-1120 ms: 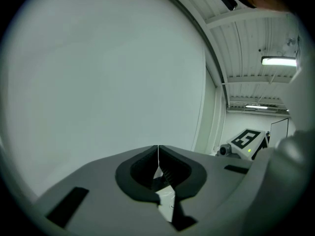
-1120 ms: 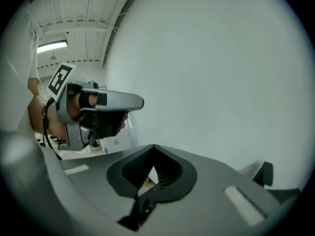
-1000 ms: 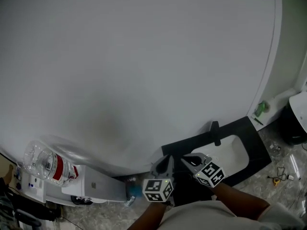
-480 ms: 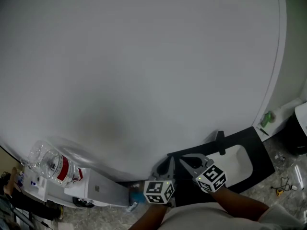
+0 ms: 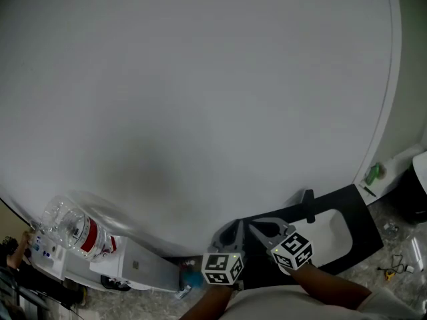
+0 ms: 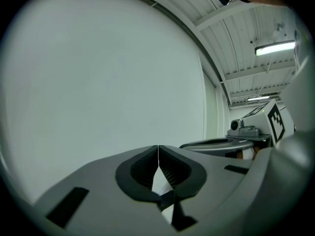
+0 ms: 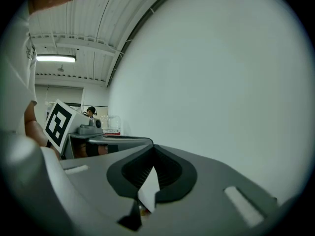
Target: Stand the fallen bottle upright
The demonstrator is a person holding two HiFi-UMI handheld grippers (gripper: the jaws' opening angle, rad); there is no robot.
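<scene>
Your left tongs (image 6: 158, 154) are clenched. Their ribbed pads meet in a thin line with nothing between them. Your right tongs (image 7: 154, 154) are clenched as well, and empty. In the head view both sit at 6 o'clock, near each other, their tips turned toward one another.

Just past the right tongs, at 4 o'clock, a black counter (image 5: 357, 209) carries a white basin (image 5: 328, 231). A dark tap (image 5: 308, 205) stands at the basin's far edge. Beside the left tongs, at 7 o'clock, there is a white dispenser (image 5: 137, 264). A clear water jug (image 5: 70, 227) with a red label rests on it at 8 o'clock. The right gripper view shows that same jug at 9 o'clock, with a person (image 7: 91, 111) near it in the background.

Farther out, at 3 o'clock, a small green item (image 5: 372, 173) lies on a white ledge (image 5: 395, 160). It is too small to name. A plain pale wall (image 5: 200, 79) fills everything from 9 through 12 to 2 o'clock.

You cannot pick out the fallen bottle in any view, so its place cannot be told.
</scene>
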